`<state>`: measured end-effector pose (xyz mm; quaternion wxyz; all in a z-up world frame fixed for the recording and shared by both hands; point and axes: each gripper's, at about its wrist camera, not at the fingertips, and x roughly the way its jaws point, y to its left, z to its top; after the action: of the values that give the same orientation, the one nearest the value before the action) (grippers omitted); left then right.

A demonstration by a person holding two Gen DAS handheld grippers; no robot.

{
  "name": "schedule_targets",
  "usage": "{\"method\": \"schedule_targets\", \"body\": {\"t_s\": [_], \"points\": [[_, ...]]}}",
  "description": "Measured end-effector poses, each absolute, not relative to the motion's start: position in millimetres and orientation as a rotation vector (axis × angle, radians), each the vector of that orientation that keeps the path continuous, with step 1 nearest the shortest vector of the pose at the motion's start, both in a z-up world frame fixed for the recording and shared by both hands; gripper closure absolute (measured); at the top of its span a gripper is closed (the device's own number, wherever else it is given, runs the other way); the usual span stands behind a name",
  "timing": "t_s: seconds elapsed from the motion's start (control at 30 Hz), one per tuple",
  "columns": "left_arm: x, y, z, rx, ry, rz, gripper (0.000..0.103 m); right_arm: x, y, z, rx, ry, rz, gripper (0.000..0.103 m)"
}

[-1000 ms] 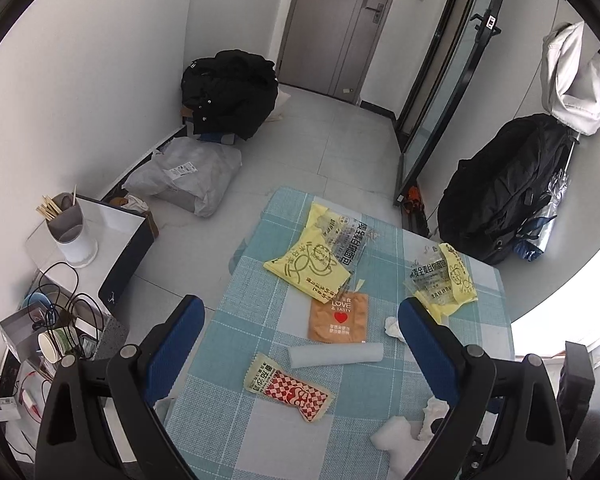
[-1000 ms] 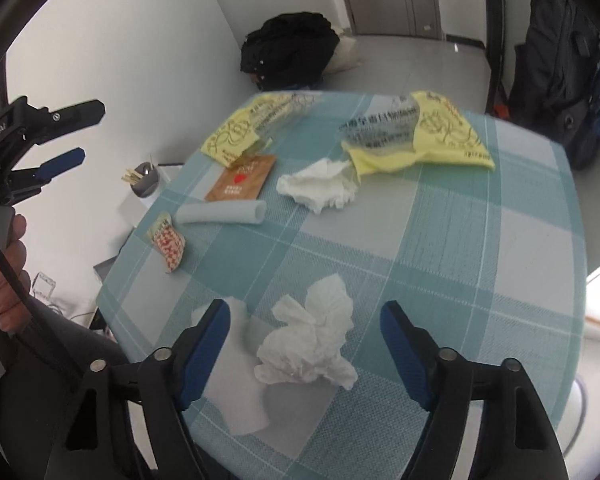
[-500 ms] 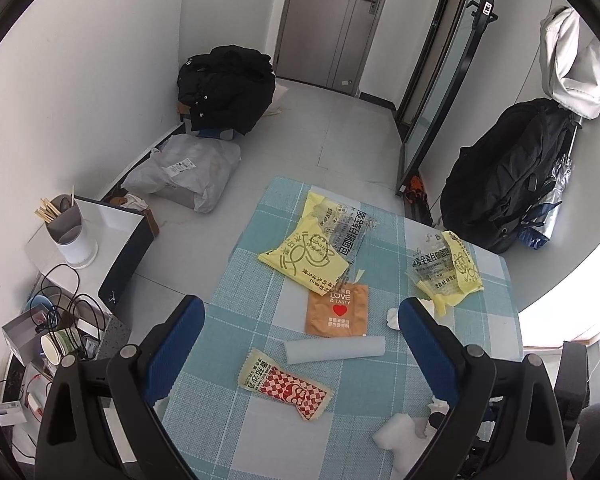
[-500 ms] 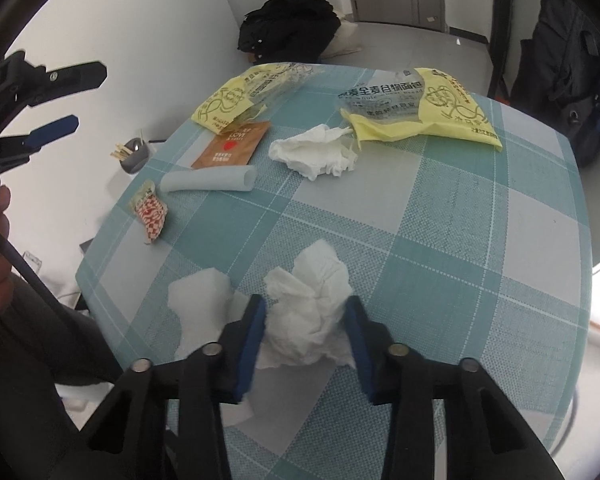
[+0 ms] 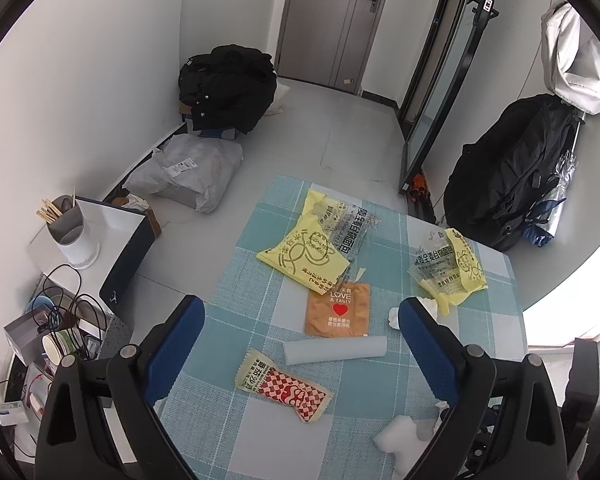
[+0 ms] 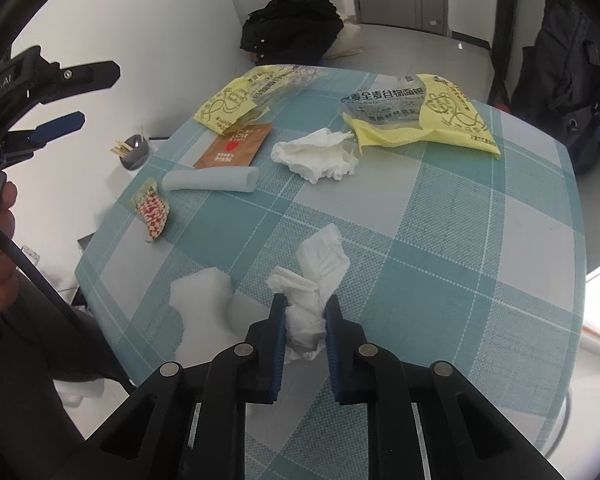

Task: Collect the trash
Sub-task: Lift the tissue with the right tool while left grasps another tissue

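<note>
My right gripper is low over the near edge of the checked teal table. Its jaws are closing, and both blue pads press on a crumpled white tissue. A flat tissue lies just to its left. Farther off are another crumpled tissue, a pale blue roll, a red checked packet, a brown sachet and two yellow bread bags. My left gripper hangs open and empty above the roll and the packet.
On the floor beyond the table lie a black bag and a grey parcel. A white shelf with a cup of sticks stands at the left. A black backpack leans at the right.
The right jaws have come in from wide open onto the crumpled tissue and squeezed it narrow. The left gripper has stayed open and nearly still.
</note>
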<state>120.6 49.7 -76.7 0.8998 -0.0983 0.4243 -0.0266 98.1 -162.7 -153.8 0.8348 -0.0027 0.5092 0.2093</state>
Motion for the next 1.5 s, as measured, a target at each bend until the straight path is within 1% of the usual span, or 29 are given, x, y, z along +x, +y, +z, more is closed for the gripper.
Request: {"method": "schedule_targets", "body": {"t_s": [0.23,0.57,0.83,0.97,1.1,1.17,1.3,1.33,1.37,1.4,1.5], "points": [[130,41,-78,-0.201,0.920,-0.102,0.007,99,-175,-143,0.019,1.044,0.420,0.087],[161,-4,-76,-0.072,0.997,-0.259,0.007,96,-216,-121,0.113,0.960,0.366,0.087],[184,-63,-109,0.182,1.135,-0.371,0.007,91,-250,-104,0.174,0.901,0.326,0.087],[188,-76,-128,0.205,1.195,-0.392,0.007,85,-267,-95,0.200,0.872,0.296,0.087],[193,-85,-136,0.226,1.218,-0.396,0.007,85,-280,-93,0.237,0.864,0.280,0.087],[193,-94,-141,0.289,1.230,-0.395,0.007,85,-285,-94,0.257,0.867,0.273,0.087],[193,-98,-149,0.281,1.278,-0.422,0.009,85,-292,-94,0.273,0.865,0.265,0.087],[193,-99,-151,0.287,1.283,-0.415,0.010,86,-294,-95,0.278,0.868,0.262,0.087],[194,-100,-153,0.298,1.283,-0.402,0.015,86,-296,-96,0.285,0.872,0.259,0.087],[194,-102,-155,0.311,1.288,-0.396,0.025,86,-298,-97,0.292,0.876,0.256,0.087],[196,-102,-155,0.294,1.305,-0.403,0.038,86,-301,-98,0.305,0.882,0.251,0.087]]}}
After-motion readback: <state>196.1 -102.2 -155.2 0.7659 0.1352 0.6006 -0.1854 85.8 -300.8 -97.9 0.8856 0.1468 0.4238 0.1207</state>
